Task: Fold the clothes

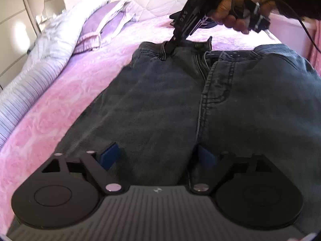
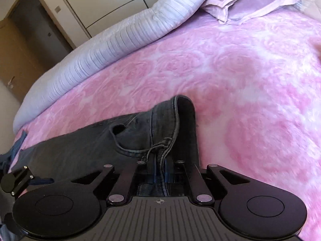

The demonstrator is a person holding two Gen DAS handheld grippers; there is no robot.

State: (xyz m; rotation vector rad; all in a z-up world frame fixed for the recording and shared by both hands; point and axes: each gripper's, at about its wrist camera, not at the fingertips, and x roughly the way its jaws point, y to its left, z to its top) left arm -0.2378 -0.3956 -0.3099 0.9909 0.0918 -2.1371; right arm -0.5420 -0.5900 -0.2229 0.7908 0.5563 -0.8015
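Observation:
Dark grey jeans [image 1: 170, 104] lie front-up on the pink bedspread [image 1: 60, 100], waistband at the far end. My left gripper [image 1: 158, 158] is open, its blue pads wide apart over the thigh part of the jeans. My right gripper [image 1: 170, 50] is shut on the waistband near a belt loop, seen from the left wrist view. In the right wrist view the right gripper [image 2: 160, 172] pinches the waistband edge of the jeans [image 2: 172, 124], which stands up in a fold.
A lilac pillow [image 1: 104, 26] and a striped white duvet [image 1: 36, 64] lie along the bed's left side. A dark garment [image 1: 176, 18] lies behind the right gripper. Wardrobe doors [image 2: 96, 4] and a room door [image 2: 12, 64] stand beyond the bed.

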